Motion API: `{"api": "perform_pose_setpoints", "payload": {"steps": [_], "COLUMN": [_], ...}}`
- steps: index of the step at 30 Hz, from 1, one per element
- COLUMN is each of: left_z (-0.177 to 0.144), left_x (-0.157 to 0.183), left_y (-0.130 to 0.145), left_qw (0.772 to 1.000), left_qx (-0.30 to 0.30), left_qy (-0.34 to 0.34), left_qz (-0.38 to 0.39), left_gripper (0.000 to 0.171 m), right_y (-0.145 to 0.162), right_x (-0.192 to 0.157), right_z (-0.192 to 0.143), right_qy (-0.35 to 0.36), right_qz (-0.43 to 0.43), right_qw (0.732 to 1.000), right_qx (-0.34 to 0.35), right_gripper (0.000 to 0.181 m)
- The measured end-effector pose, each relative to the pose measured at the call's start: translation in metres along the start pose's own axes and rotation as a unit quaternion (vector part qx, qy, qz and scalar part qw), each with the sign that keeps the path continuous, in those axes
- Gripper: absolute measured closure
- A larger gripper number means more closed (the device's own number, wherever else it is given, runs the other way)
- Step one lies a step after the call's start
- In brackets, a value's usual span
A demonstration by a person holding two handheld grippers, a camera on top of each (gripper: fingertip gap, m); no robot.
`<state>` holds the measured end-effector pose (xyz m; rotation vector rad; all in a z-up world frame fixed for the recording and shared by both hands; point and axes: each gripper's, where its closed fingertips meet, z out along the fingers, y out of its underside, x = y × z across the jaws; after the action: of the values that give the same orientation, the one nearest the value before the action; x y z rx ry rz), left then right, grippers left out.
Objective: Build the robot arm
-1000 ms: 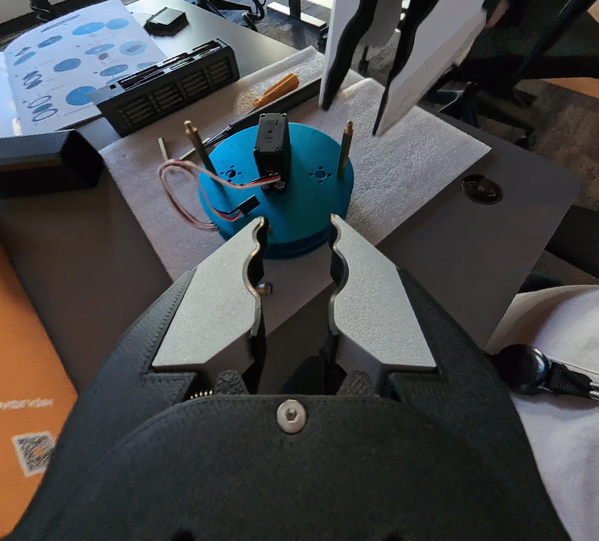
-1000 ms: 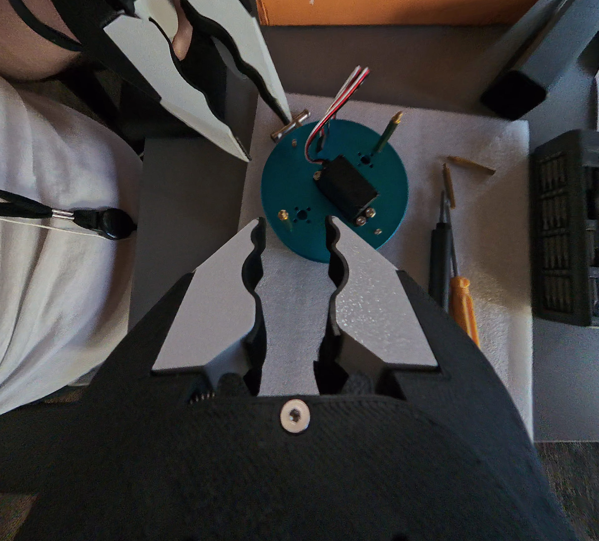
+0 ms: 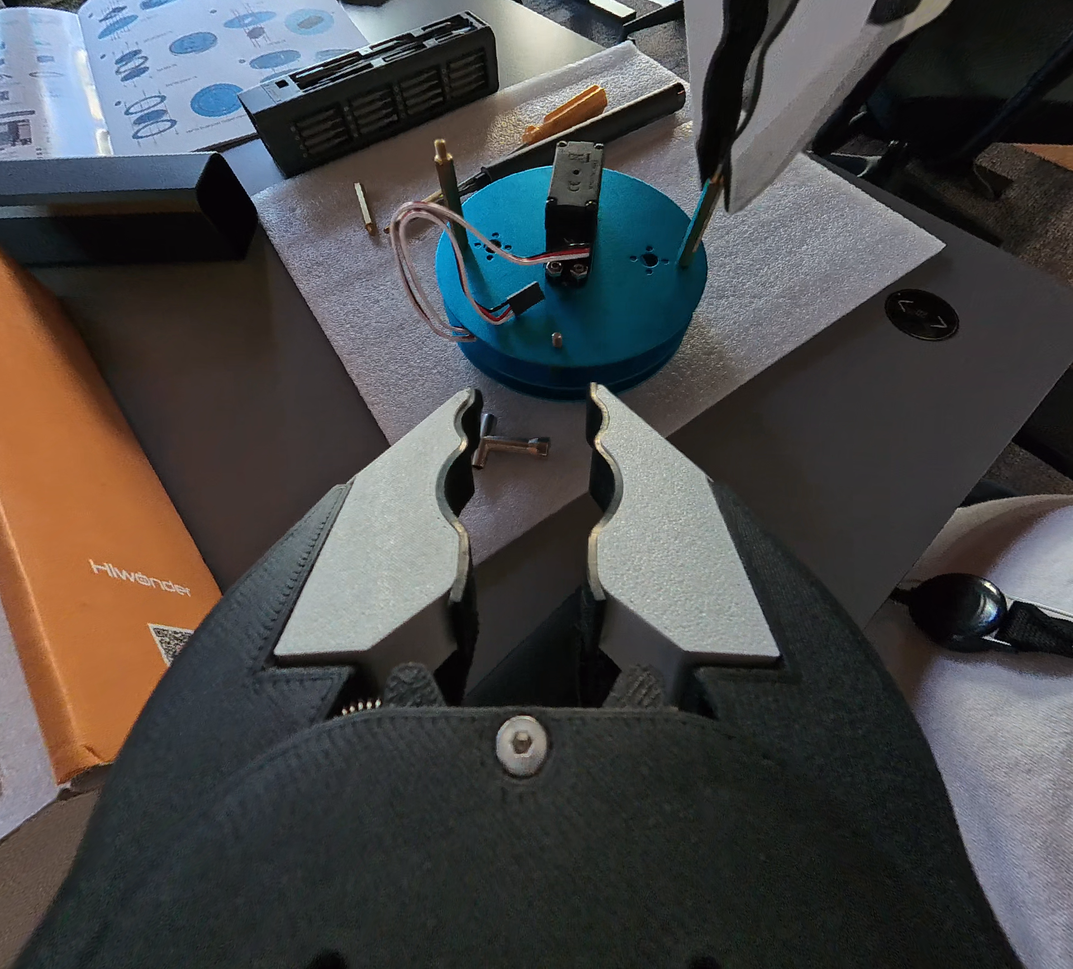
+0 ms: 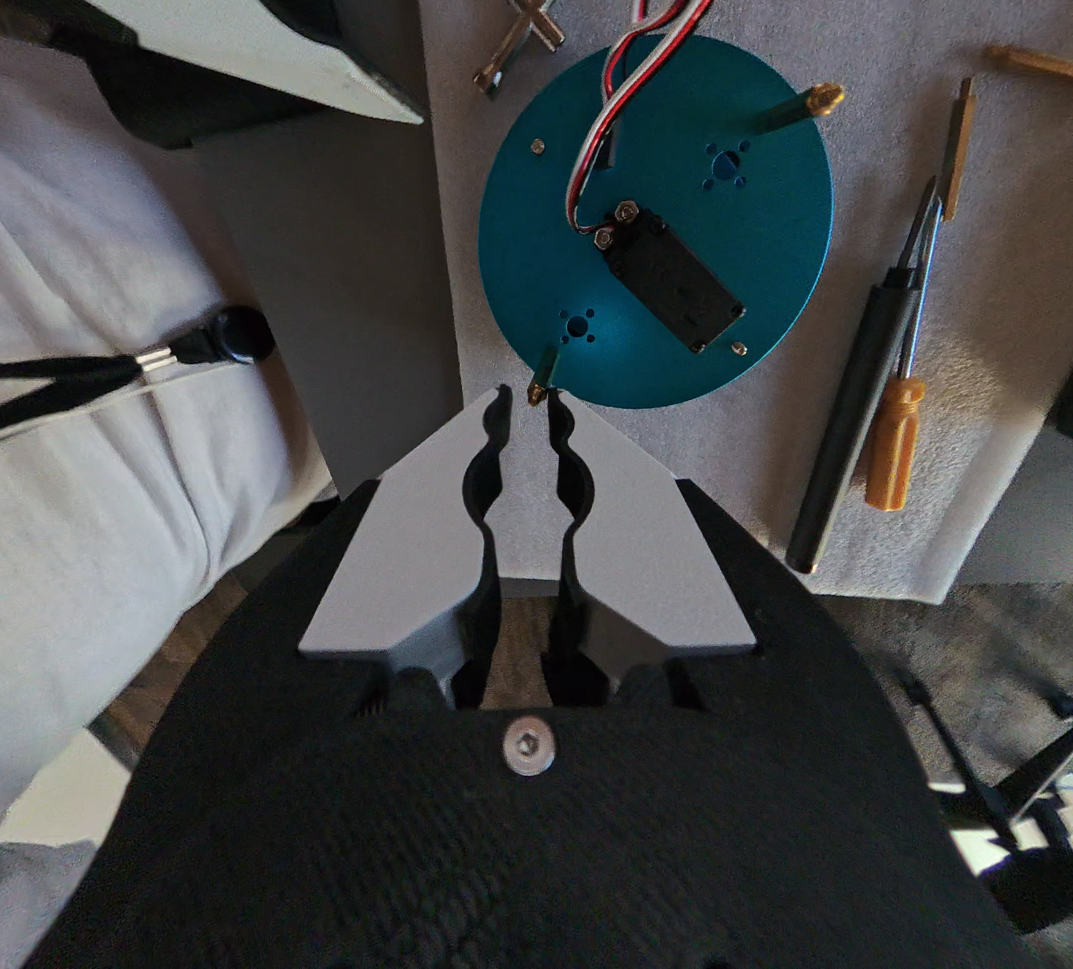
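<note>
right gripper pinching tip of brass standoff at blue disc rim | left gripper agape, empty, near cross wrench | standoff looks rigid, thin, slippery: grip top

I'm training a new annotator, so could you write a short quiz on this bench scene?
1. True or false: the black servo lies on the foam mat, off the blue disc.
2. Which thing lies nearest the left hand-held gripper? A) orange screwdriver B) cross-shaped metal wrench C) black bit case
3. Fill in: the tips of the right hand-held gripper sit either side of the top of a brass ___ standing on the disc.

Key: 1 false, it is mounted on the disc; 2 B; 3 standoff.
</note>
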<state>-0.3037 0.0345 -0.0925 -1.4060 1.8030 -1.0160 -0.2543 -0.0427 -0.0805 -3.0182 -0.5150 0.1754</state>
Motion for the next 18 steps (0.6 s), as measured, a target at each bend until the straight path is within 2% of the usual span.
{"api": "perform_pose_setpoints", "payload": {"steps": [1, 3, 5, 7, 9, 10, 11, 13, 16, 17, 18], "left_z": [0.000, 0.000, 0.000, -0.001, -0.001, -0.002, -0.002, -0.002, -0.002, -0.001, -0.001], "left_x": [0.001, 0.003, 0.003, 0.002, 0.001, 0.000, 0.000, 0.000, 0.002, 0.003, 0.005], "left_y": [0.000, 0.001, 0.003, 0.004, 0.006, 0.006, 0.006, 0.007, 0.007, 0.006, 0.006], "left_qw": [1.000, 1.000, 1.000, 1.000, 1.000, 1.000, 1.000, 1.000, 1.000, 1.000, 1.000], "left_qx": [0.002, 0.001, -0.001, -0.002, -0.003, -0.003, -0.003, -0.003, -0.004, -0.003, -0.001], "left_qy": [0.002, 0.004, 0.004, 0.002, 0.000, 0.000, 0.001, 0.001, 0.002, 0.003, 0.006], "left_qz": [0.000, 0.000, 0.000, -0.002, -0.005, -0.007, -0.009, -0.010, -0.009, -0.010, -0.010], "left_gripper": [0.137, 0.137, 0.137, 0.137, 0.137, 0.137, 0.137, 0.137, 0.137, 0.137, 0.137], "right_y": [0.001, 0.000, -0.003, -0.004, -0.006, -0.006, -0.004, -0.004, 0.001, 0.000, -0.004], "right_x": [0.003, 0.014, 0.013, 0.012, 0.010, 0.008, 0.006, 0.004, 0.007, 0.005, 0.003], "right_z": [-0.002, -0.005, -0.002, 0.001, 0.006, 0.008, 0.010, 0.012, 0.012, 0.012, 0.012], "right_qy": [0.008, 0.048, 0.074, 0.110, 0.119, 0.111, 0.102, 0.080, 0.047, 0.031, 0.018], "right_qz": [-0.024, -0.102, -0.227, -0.322, -0.346, -0.343, -0.335, -0.287, -0.083, -0.006, 0.036], "right_qw": [1.000, 0.993, 0.970, 0.940, 0.930, 0.932, 0.936, 0.954, 0.995, 0.999, 0.999], "right_qx": [0.005, 0.019, 0.035, 0.039, 0.038, 0.035, 0.029, 0.027, 0.006, 0.011, 0.034], "right_gripper": [0.167, 0.152, 0.127, 0.140, 0.153, 0.159, 0.173, 0.175, 0.176, 0.175, 0.172]}}
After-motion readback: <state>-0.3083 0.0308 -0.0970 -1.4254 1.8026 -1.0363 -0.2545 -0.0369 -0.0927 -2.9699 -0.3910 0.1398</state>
